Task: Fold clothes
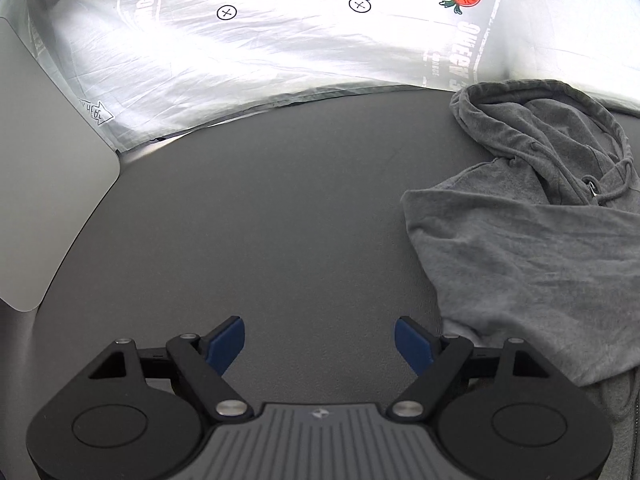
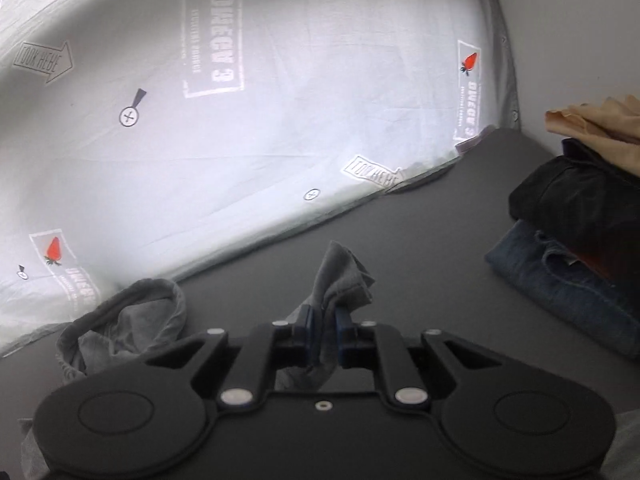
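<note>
My right gripper (image 2: 325, 330) is clamped on a bunched fold of the grey cotton hoodie (image 2: 340, 276) — the blue pads pinch the cloth, and a crumpled peak of it stands up just beyond the fingertips. My left gripper (image 1: 319, 344) stands wide apart with nothing between its blue pads (image 1: 226, 342); only the bare dark grey mat (image 1: 260, 220) lies under it.

Landmark: the hoodie. In the left wrist view its body (image 1: 520, 260) lies flat on the mat just to the right of my open fingers, one edge touching the right finger's linkage. Its hood (image 1: 532, 120) sits beyond the body, opening turned up, drawstring lying at the neck.

To the right of the hoodie, well apart in the right wrist view, sits a stack of folded clothes: blue denim jeans (image 2: 560, 280) at the bottom, a black garment (image 2: 580, 200) on top of them, a tan cloth (image 2: 592, 120) highest.

Beyond the hoodie, at the mat's far edge — a white sheet printed with red carrots (image 1: 280, 60) rises as a backdrop, brightly lit.
</note>
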